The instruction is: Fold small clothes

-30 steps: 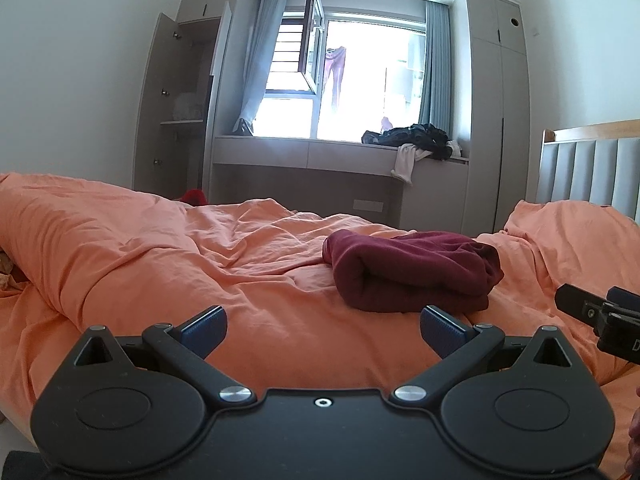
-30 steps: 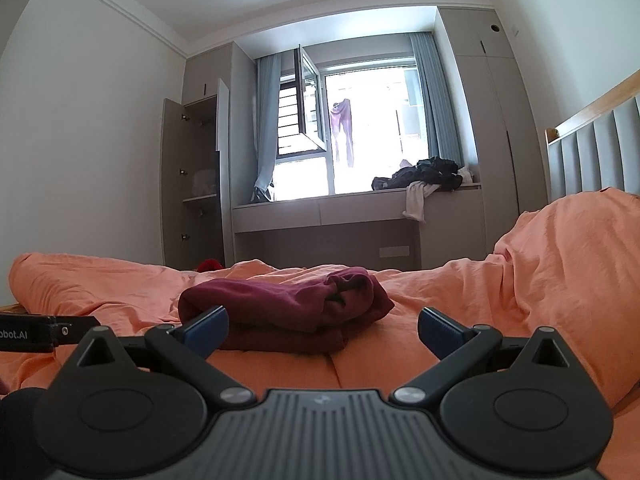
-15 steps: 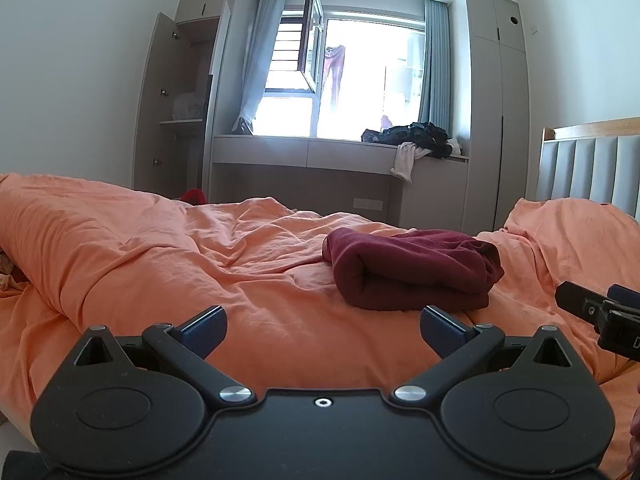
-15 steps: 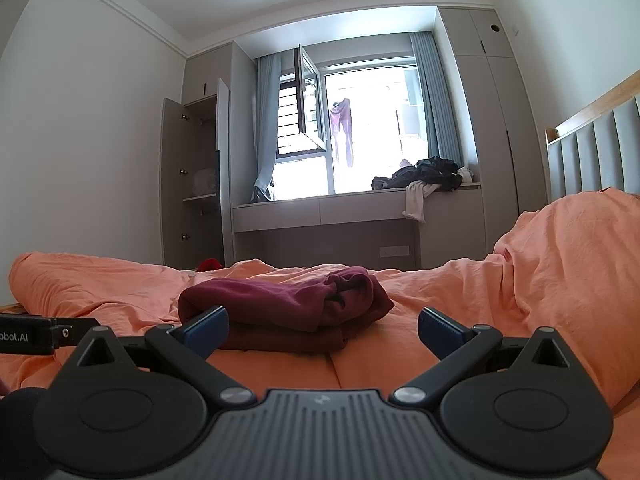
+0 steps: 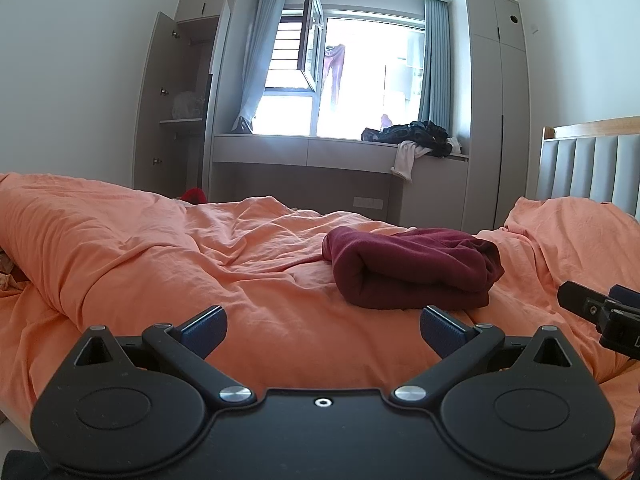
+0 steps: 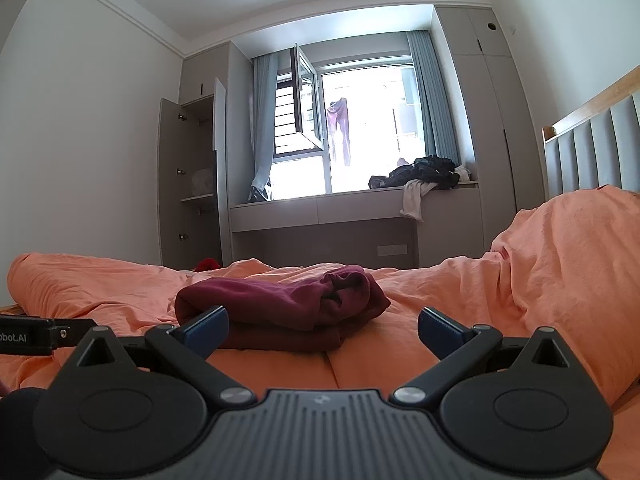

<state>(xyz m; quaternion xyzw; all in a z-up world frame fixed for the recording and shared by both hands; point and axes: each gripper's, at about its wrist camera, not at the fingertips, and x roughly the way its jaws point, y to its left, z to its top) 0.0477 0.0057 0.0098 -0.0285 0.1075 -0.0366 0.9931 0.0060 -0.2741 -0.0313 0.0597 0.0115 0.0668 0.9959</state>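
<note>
Folded maroon garment (image 5: 412, 272) lies on the bed (image 5: 160, 264), ahead of both grippers' (image 5: 322, 326) (image 6: 322, 326) empty, spread jaws; folding appears complete.

The only readable lettering is "obot.AI", white on a black bar (image 6: 38, 336) at the left edge of the right wrist view, its start cut off by the frame. In the left wrist view nothing can be read anywhere.

A home bedroom: a bed (image 5: 160, 264) in orange bedding, built-in wardrobes (image 5: 496, 120), curtained window (image 5: 360, 80).
</note>
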